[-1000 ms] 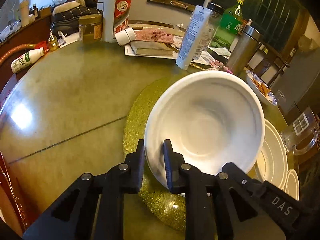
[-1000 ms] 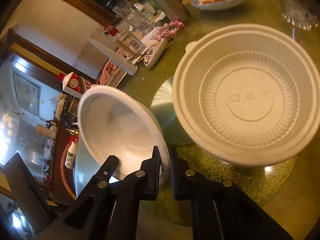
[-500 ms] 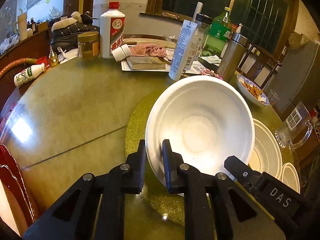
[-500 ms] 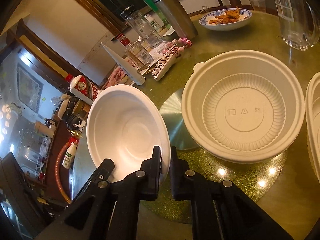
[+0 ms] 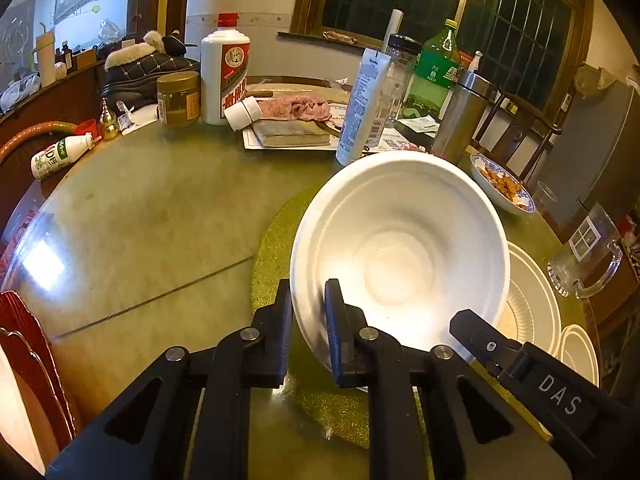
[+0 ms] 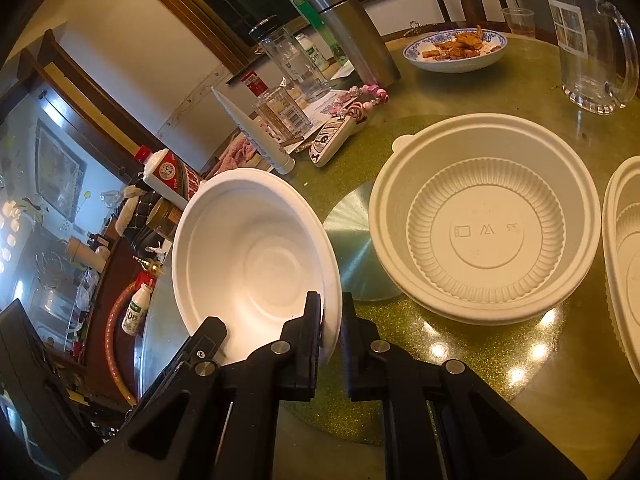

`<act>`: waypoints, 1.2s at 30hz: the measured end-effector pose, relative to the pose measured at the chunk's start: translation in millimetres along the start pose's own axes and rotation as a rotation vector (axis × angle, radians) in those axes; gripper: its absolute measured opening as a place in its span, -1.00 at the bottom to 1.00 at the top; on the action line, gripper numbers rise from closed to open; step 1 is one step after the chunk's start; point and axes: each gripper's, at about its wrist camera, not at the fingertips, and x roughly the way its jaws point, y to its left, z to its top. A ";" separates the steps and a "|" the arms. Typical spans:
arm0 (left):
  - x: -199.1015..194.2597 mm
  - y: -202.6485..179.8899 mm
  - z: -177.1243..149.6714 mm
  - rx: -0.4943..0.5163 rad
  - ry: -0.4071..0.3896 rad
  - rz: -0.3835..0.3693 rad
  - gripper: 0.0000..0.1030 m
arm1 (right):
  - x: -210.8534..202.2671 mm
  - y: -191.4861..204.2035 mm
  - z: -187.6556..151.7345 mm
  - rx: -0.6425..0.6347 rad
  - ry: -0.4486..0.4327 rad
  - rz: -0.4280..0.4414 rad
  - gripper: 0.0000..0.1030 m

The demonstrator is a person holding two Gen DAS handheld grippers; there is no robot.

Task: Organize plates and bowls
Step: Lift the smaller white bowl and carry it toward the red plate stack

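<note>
A smooth white bowl [image 5: 400,248] is held tilted above the gold glitter mat [image 5: 276,236]. My left gripper [image 5: 308,308] is shut on its near rim. My right gripper [image 6: 331,316] is shut on the same bowl's [image 6: 256,260] rim, and its body shows at the lower right of the left wrist view. A ribbed white plastic bowl [image 6: 486,220] sits on the mat to the right; it also shows in the left wrist view [image 5: 528,300]. Another ribbed white bowl [image 6: 624,256] lies at the far right edge.
Bottles, a jar [image 5: 178,98], a tube [image 5: 362,108], a steel flask [image 5: 460,116] and a book crowd the table's far side. A blue-patterned dish of food [image 6: 456,50] and a glass mug [image 6: 588,36] stand beyond the ribbed bowls. A silver disc [image 6: 352,248] lies on the mat.
Both grippers have lifted the smooth bowl higher and back from the ribbed bowl. The grips have not changed.
</note>
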 end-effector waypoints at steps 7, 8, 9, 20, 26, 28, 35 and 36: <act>-7.4 -1.5 -0.6 0.002 -0.032 0.002 -0.74 | -6.4 3.0 1.1 -0.014 -0.012 0.005 -0.84; -8.7 -1.9 -0.3 0.003 -0.039 0.002 -0.74 | -7.7 3.5 1.5 -0.017 -0.017 0.006 -0.84; -10.7 -2.9 -0.2 0.005 -0.047 0.003 -0.74 | -9.0 4.2 2.1 -0.021 -0.022 0.008 -0.84; -32.6 -14.8 -0.7 0.051 -0.125 0.045 -0.72 | -28.3 9.0 6.0 -0.034 -0.075 0.024 -0.83; -49.8 -6.3 -2.9 0.045 -0.128 0.071 -0.71 | -36.4 17.0 3.6 -0.057 -0.077 0.053 -0.83; -58.0 1.0 -3.1 0.039 -0.130 0.080 -0.71 | -39.0 23.6 0.1 -0.074 -0.073 0.068 -0.83; -90.3 37.2 -6.3 0.010 -0.133 0.095 -0.71 | -49.3 56.1 -17.5 -0.148 -0.029 0.146 -0.84; -94.9 42.1 -6.7 0.007 -0.133 0.095 -0.71 | -53.1 62.5 -22.5 -0.166 -0.028 0.151 -0.84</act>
